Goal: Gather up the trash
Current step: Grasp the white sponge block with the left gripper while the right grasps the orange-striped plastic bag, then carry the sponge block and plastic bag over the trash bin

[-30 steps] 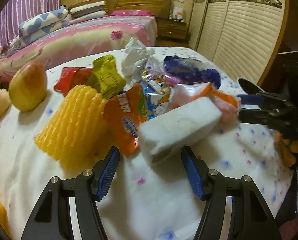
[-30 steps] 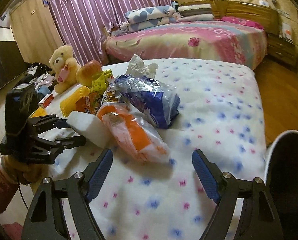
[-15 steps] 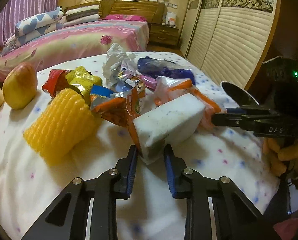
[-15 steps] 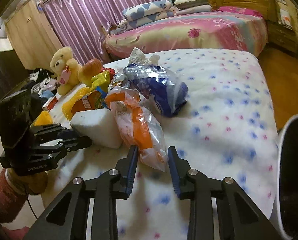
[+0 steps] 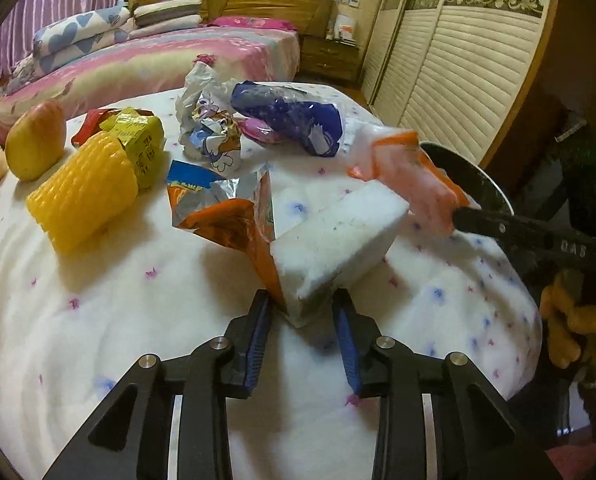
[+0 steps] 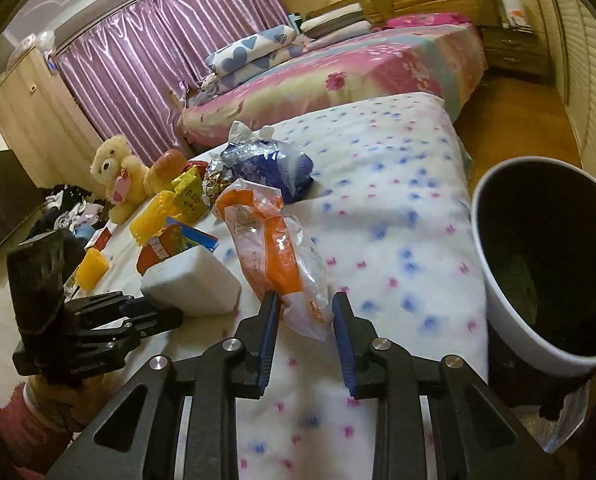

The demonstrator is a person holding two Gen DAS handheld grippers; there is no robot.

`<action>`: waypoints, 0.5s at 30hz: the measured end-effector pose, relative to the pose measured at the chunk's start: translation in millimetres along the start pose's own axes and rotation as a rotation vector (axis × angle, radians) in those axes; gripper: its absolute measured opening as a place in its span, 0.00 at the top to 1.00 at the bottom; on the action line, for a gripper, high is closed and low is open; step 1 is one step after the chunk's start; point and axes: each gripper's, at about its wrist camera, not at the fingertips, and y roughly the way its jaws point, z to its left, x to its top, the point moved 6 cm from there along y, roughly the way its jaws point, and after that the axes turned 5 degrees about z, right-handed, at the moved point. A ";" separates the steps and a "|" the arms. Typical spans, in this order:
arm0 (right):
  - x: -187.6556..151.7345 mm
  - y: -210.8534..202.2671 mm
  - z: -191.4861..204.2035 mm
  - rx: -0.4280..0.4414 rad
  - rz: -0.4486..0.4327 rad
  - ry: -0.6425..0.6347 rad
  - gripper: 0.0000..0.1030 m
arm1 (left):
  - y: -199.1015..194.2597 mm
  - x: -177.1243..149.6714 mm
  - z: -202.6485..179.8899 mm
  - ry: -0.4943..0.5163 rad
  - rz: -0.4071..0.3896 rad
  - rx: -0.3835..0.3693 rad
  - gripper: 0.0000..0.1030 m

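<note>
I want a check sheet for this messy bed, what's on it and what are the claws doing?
Surface: white bedspread with pink and blue specks.
Job's things: white foam block; orange-and-clear bag; blue wrapper; orange snack packet; crumpled cartoon wrapper; yellow packet; dark bin with white rim beside the bed.
Clutter: yellow toy corn, apple-like fruit, teddy bear.
Claws: left claw has just been closing, pads on the foam block; right claw pinches the orange-and-clear bag.
Cables: nothing seen.
Surroundings: second bed, purple curtains, slatted wardrobe doors.
</note>
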 end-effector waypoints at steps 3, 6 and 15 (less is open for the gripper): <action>-4.5 -6.3 -2.1 -0.002 -0.008 0.014 0.74 | -8.4 -2.8 -3.6 -0.021 -0.025 -0.015 0.69; -8.5 -11.9 -4.1 0.000 -0.017 0.023 0.74 | -13.8 -6.6 -6.7 -0.023 -0.049 -0.020 0.63; -13.8 -21.1 -13.2 -0.005 -0.033 0.054 0.73 | -15.7 -9.2 -19.4 0.014 -0.051 0.020 0.57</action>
